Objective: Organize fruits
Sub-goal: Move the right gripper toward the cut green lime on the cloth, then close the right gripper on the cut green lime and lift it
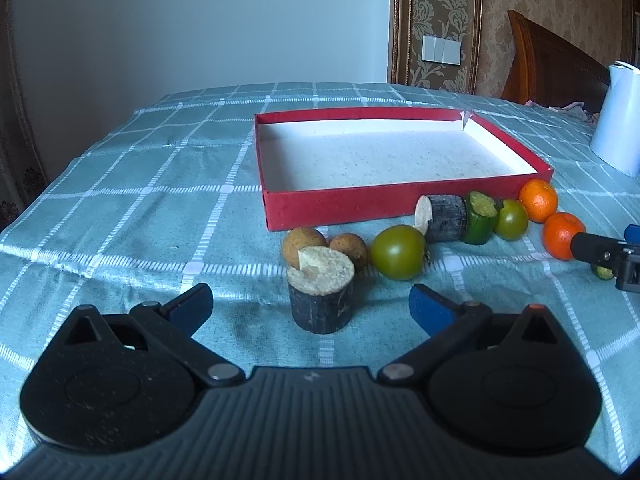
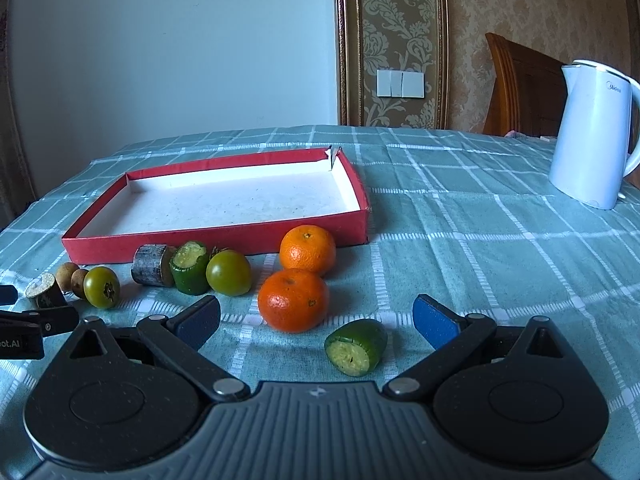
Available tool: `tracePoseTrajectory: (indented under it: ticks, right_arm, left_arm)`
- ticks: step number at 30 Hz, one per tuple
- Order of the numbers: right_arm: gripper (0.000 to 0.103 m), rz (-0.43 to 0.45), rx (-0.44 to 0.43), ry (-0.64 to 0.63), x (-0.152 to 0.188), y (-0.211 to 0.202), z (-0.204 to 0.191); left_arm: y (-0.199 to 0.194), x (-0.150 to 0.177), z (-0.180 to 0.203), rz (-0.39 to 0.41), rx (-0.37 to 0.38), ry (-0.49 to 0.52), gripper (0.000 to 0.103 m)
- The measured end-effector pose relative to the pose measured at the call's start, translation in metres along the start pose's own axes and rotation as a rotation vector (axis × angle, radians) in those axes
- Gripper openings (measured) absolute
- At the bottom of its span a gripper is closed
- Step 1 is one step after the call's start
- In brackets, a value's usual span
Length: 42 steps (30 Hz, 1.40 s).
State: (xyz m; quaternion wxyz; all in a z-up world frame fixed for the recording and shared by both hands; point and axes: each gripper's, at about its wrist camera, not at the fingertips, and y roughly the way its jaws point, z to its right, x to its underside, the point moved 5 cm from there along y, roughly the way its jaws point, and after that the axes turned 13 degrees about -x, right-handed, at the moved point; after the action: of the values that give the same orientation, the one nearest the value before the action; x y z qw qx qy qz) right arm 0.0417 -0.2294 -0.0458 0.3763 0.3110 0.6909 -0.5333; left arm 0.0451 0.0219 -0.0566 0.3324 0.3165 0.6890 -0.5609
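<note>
A shallow red box (image 1: 344, 210) (image 2: 216, 240) with a white inside lies on the checked cloth, with nothing in it. In front of it lie two brown fruits (image 1: 304, 242), two green tomatoes (image 1: 398, 252) (image 2: 229, 273), two dark cane pieces (image 1: 321, 294) (image 2: 154, 266), green cut pieces (image 1: 480, 218) (image 2: 356, 347) and two oranges (image 2: 293, 299) (image 2: 307, 250). My left gripper (image 1: 312, 308) is open, its blue pads on either side of the upright cane piece without touching it. My right gripper (image 2: 316, 318) is open, with the near orange and a green cut piece between its pads.
A white electric kettle (image 2: 592, 136) (image 1: 618, 116) stands at the back right of the table. A wooden headboard (image 2: 520, 88) and wallpapered wall are behind. The table's left edge (image 1: 24, 216) drops off near a curtain.
</note>
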Motion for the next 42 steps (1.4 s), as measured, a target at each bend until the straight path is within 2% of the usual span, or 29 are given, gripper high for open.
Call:
tracePoseTrajectory:
  ticks: [14,23,29,33,39,42]
  right_arm:
    - [0.103,0.001,0.026,-0.007,0.002,-0.001,0.006]
    - [0.102,-0.016,0.042,-0.073,0.008,-0.002,0.009]
    - [0.085,-0.045,0.039,-0.096,0.012,0.001,0.012]
    - [0.065,-0.08,0.024,-0.073,0.015,0.008,0.019]
    - [0.063,-0.079,0.02,-0.095,0.017,0.01,0.017]
    - [0.057,-0.081,0.008,-0.099,0.017,0.009,0.016]
  left_arm:
    - [0.003,0.001,-0.001,-0.002,0.019,-0.009,0.103]
    - [0.001,0.002,0.002,0.004,0.04,-0.002,0.103]
    - [0.002,0.002,0.001,0.0,0.038,-0.001,0.103]
    - [0.004,0.001,0.0,-0.006,0.04,-0.008,0.103]
    - [0.005,0.002,0.002,-0.011,0.04,-0.004,0.103]
    - [0.003,0.003,0.003,-0.007,0.044,-0.002,0.103]
